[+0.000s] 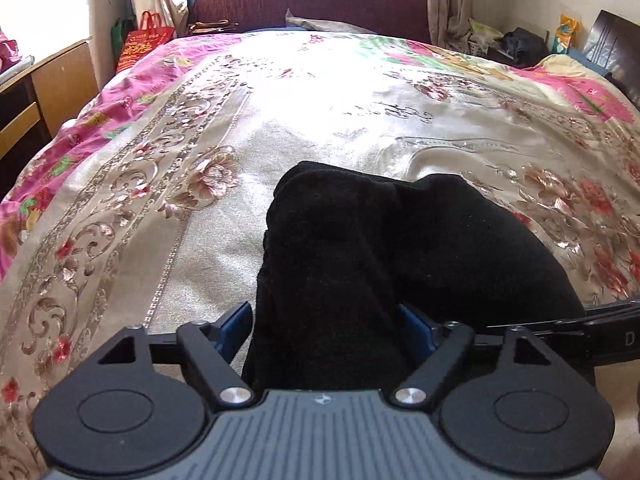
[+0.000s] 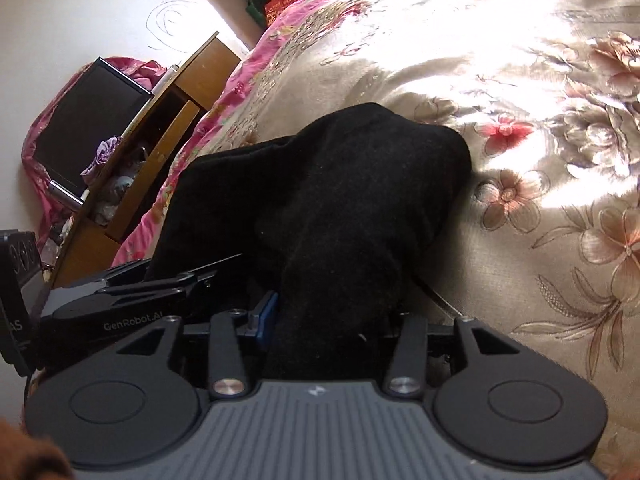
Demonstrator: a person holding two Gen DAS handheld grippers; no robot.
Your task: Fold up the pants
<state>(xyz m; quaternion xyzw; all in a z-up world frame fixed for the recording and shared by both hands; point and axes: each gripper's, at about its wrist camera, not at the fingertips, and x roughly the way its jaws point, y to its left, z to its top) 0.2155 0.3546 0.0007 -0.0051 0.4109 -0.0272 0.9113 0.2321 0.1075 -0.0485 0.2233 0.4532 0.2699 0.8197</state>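
Observation:
The black pants (image 1: 360, 248) lie in a thick bunch on the floral bedspread (image 1: 140, 208). In the left wrist view my left gripper (image 1: 326, 328) stands open around the bunch's near end. A sliver of gap shows beside its left blue pad (image 1: 236, 326). In the right wrist view the pants (image 2: 340, 200) hump up ahead of my right gripper (image 2: 332, 318). The cloth fills its narrower gap and lies against the left blue pad (image 2: 267, 316). It hides the right pad. The two grippers sit side by side on the same end of the pants.
A wooden desk (image 1: 60, 80) with an open shelf stands left of the bed, with a dark screen (image 2: 88, 128) on it. A red bag (image 1: 144, 44) and a maroon headboard (image 1: 312, 4) are at the far end. Clutter (image 1: 520, 44) sits far right.

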